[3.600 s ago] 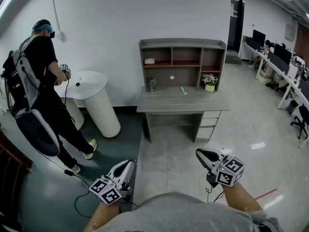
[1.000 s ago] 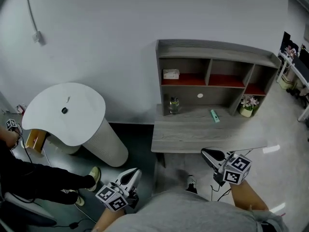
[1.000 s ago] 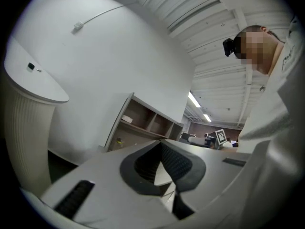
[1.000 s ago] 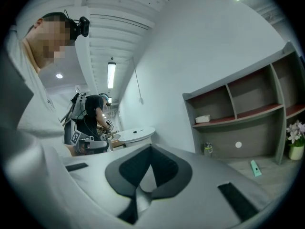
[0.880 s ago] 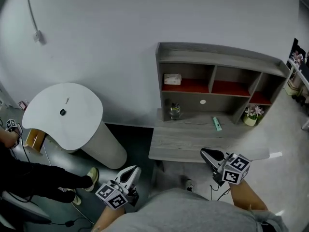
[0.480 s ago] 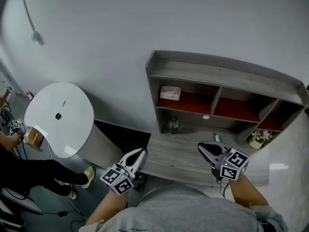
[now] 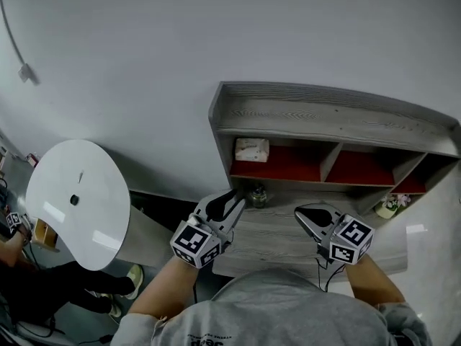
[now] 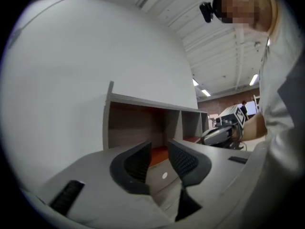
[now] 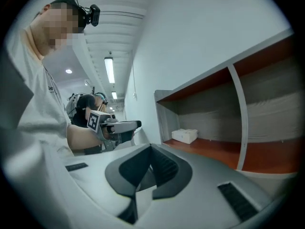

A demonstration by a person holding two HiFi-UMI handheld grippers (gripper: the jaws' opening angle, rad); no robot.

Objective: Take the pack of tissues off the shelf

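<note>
With the pack of tissues left untouched in the shelf's left red compartment, it could be shoved back, or the glass jar below clipped, if the left tool, just opened to a narrow empty gap, is not widened (right tool closed, empty).

Both forearms reach forward; the left claw has just been opening, empty, the right claw closed.
</note>
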